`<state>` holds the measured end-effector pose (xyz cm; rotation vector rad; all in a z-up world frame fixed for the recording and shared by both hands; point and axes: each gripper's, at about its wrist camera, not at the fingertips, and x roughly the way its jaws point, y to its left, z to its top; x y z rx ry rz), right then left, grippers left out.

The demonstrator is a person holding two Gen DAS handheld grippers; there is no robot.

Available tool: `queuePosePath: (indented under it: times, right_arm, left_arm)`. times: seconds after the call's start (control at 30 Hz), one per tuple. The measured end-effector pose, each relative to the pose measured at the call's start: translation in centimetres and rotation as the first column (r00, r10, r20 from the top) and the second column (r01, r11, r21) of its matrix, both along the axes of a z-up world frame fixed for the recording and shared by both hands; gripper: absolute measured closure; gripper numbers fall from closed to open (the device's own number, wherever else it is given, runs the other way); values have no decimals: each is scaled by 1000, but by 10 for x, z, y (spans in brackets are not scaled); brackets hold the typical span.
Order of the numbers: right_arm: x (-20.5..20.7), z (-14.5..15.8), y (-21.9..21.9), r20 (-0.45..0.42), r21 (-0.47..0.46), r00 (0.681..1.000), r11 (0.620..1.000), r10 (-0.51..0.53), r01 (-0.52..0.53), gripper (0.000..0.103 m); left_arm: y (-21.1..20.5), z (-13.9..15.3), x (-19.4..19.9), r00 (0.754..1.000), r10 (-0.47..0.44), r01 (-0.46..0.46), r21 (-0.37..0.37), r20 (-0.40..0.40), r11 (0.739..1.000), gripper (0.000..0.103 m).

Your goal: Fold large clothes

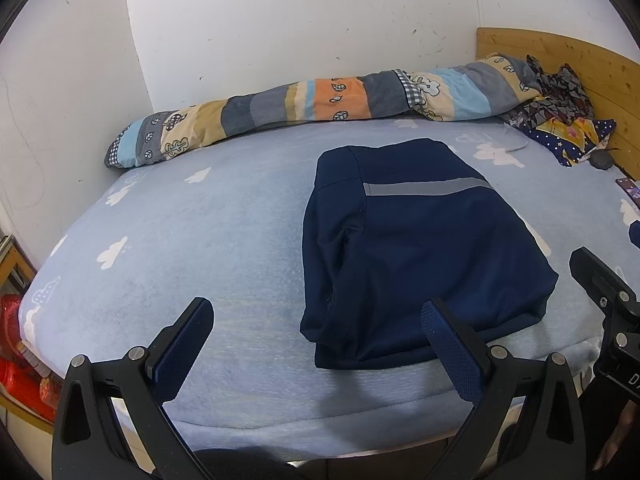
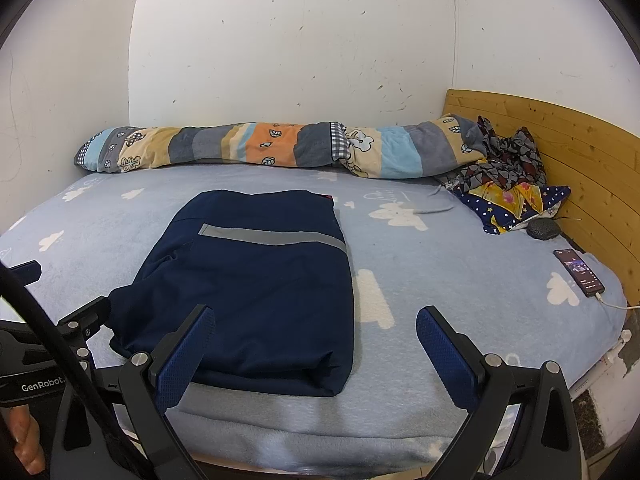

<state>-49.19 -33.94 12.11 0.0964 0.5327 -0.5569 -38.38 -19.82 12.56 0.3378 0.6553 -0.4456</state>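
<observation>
You are looking at a bed [image 2: 460, 264] wearing a light blue sheet with white clouds, and a folded navy garment [image 2: 256, 292] with a grey stripe is lying flat near its front edge. A striped, rolled quilt [image 2: 280, 148] is stretching along the far side against the wall, touching a crumpled patterned cloth [image 2: 508, 184] piling up by the wooden headboard [image 2: 580, 168]. A dark round object [image 2: 543, 229] and a phone [image 2: 579, 272] with a white cable are resting near that headboard.
</observation>
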Motion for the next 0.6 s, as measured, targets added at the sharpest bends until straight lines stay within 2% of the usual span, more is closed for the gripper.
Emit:
queuePosePath:
  times: [0.6]
  right_arm:
    - [0,0,-1,1,-1,1000,1000,1,-1,1]
  left_arm:
    - [1,1,-4,1000,-7,7,7,12,1000,0]
